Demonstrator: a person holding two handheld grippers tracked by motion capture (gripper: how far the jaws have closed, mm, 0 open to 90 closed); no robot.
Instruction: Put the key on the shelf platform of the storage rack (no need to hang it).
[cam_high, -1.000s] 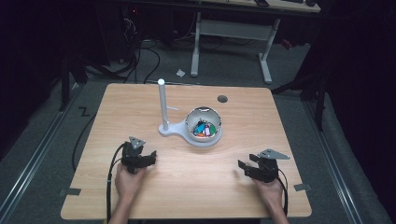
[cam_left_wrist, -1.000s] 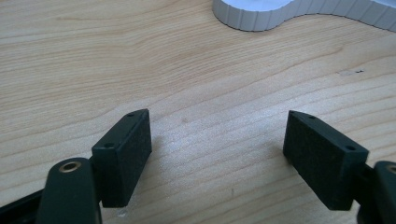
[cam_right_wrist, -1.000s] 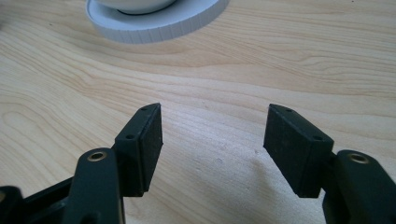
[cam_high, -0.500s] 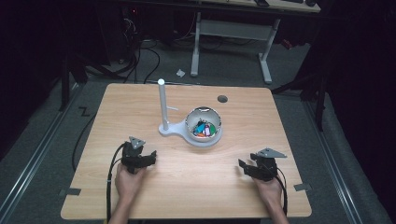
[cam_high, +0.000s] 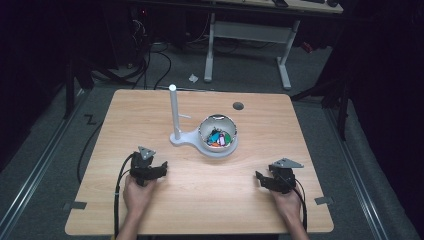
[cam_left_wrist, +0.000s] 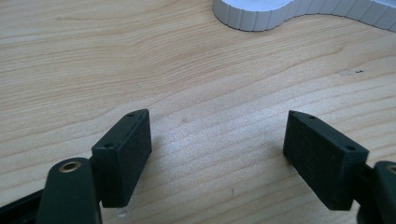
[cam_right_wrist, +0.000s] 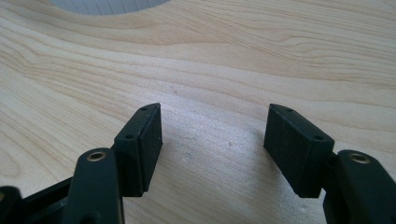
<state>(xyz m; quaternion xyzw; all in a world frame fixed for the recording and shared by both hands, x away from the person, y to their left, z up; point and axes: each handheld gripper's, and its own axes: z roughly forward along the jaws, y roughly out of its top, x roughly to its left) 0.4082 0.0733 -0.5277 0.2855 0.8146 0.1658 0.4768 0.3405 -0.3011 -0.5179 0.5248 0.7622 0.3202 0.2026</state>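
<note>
Both tongs idle on the bench

Left tongs (cam_high: 161, 167) and right tongs (cam_high: 260, 179) gape wide, holding nothing; white bowl stand (cam_high: 218, 149) sits at twelve o'clock between them.

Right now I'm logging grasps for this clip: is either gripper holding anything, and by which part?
Nothing is held. The left gripper and the right gripper both stand open over bare table, short of the white bowl stand.

A lab or workshop: a bare wooden tabletop (cam_high: 150, 210) on grey carpet, cables (cam_high: 150, 60) trailing under a height-adjustable desk (cam_high: 250, 30) behind.
</note>
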